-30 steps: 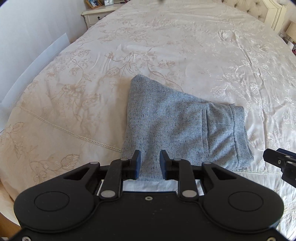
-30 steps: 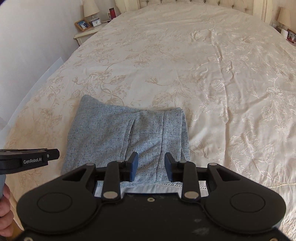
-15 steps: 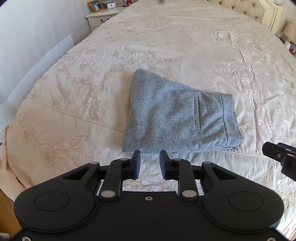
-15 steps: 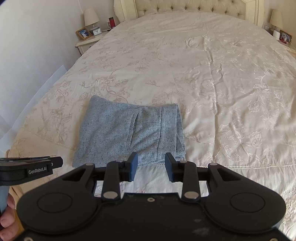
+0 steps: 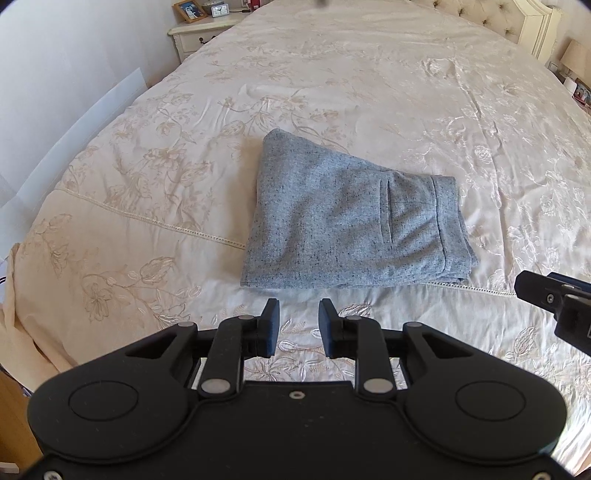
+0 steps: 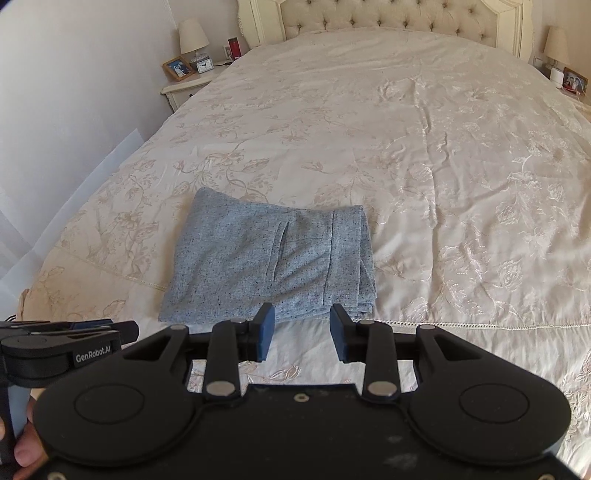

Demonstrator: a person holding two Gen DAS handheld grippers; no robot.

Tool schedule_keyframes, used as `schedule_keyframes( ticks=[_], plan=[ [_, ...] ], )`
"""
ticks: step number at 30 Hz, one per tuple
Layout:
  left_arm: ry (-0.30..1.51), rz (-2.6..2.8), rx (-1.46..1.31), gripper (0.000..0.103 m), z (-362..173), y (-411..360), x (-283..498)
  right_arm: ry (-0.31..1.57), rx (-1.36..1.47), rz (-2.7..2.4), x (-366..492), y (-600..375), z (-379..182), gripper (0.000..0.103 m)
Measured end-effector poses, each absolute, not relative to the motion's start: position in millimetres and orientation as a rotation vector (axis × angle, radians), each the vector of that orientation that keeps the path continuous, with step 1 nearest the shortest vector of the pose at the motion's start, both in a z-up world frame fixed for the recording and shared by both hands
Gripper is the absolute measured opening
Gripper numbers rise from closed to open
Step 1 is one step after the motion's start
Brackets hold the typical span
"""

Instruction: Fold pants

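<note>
Lying folded into a compact grey rectangle, the pants (image 5: 347,221) rest near the foot of the bed (image 5: 424,96). The left gripper (image 5: 297,325) and right gripper (image 6: 301,334) hover just short of them, jaws apart and empty.

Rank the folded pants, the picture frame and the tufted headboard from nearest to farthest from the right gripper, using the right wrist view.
1. Folded grey pants: just ahead of the right gripper, on the bedspread's near end.
2. Picture frame: far left, on the nightstand.
3. Tufted headboard: at the far end of the bed.
</note>
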State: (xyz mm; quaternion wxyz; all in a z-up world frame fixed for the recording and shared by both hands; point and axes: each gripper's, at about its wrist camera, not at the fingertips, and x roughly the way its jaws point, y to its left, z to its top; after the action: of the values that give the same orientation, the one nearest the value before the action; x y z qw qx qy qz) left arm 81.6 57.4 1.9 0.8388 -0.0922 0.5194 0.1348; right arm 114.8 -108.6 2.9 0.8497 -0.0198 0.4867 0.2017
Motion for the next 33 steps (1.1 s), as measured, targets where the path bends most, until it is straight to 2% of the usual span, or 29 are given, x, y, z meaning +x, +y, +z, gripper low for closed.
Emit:
schedule_keyframes(
  ticks=[33],
  plan=[
    [1.127, 0.245, -0.153, 0.035, -6.8, 65.6, 94.7, 1.057, -0.03, 0.409, 113.4, -93.6, -5.8, 0.037]
  ],
)
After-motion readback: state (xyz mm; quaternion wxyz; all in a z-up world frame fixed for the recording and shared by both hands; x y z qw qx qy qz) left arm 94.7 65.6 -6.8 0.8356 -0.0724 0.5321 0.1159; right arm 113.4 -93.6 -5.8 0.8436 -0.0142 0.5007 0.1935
